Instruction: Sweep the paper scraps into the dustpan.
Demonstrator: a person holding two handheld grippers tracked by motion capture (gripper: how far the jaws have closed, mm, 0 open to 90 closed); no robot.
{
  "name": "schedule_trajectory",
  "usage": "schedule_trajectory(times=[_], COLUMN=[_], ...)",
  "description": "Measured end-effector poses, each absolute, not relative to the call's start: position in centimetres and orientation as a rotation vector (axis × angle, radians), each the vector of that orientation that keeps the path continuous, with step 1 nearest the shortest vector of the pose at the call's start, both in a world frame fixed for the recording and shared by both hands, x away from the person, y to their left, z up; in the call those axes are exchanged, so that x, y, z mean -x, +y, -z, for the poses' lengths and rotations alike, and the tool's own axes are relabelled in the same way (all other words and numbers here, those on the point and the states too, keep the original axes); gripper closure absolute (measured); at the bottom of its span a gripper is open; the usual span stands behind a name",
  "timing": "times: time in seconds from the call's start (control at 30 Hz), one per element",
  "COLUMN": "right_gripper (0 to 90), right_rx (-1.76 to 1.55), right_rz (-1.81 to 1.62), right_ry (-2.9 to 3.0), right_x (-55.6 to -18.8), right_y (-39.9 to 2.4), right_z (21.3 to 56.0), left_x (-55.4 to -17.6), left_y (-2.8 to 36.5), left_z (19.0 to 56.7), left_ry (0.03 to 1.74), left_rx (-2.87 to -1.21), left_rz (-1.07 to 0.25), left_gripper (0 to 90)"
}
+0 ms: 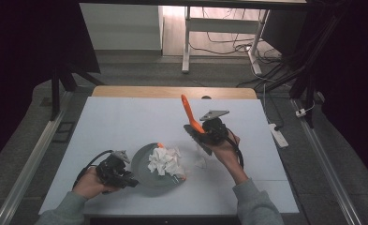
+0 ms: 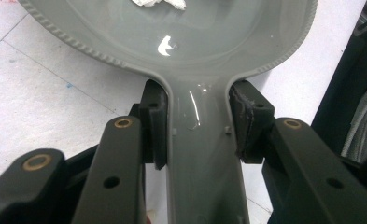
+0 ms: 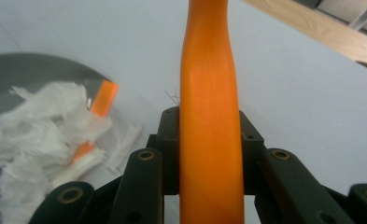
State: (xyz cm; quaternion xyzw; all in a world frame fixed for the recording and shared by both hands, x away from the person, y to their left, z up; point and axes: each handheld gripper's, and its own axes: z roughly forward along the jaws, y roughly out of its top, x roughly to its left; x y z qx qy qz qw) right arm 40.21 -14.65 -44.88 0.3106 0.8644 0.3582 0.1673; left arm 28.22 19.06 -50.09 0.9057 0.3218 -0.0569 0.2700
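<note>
The pan [image 2: 204, 42] I clamp with my left gripper [image 2: 197, 123] looks like glossy grey plastic, smooth inside, with a ribbed rim. White stuff [image 1: 165, 161] in the pan looks like crumpled, torn paper, matt and ragged. The handle [image 3: 210, 116] in my right gripper [image 3: 210, 140] is orange plastic, smooth, slightly satin. My jaws are matt black plastic with brass-looking rivets. Table top [image 1: 125, 122] under the pan is matt white, faintly speckled; far edge beyond the pan looks like wood.

Grey pan [image 1: 146, 165] with ridged rim showing, white crumpled paper [image 1: 164, 161] lying in it, orange handle [image 1: 190, 114] rising glossy, black gripper jaws carrying brass rivets, pale blue-white table [image 1: 125, 122] edging in light wood.
</note>
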Motion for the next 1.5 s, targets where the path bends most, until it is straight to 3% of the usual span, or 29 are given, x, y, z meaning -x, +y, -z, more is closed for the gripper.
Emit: schedule_trajectory(times=[0.43, 1.5], right_gripper=[70.3, 70.4], right_rx=[-1.006, -0.863], right_rz=[-0.779, -0.837], right_ry=[2.482, 2.629], right_x=[-41.8, -38.6], right_y=[-16.0, -8.6], right_z=[48.0, 48.8], left_x=[-28.3, -28.2], left_y=[19.0, 18.7], left_z=[50.2, 50.2], left_ry=[0.864, 0.861], left_rx=[-2.446, -2.445], left_rz=[0.153, 0.146], left_gripper=[61.1, 61.1])
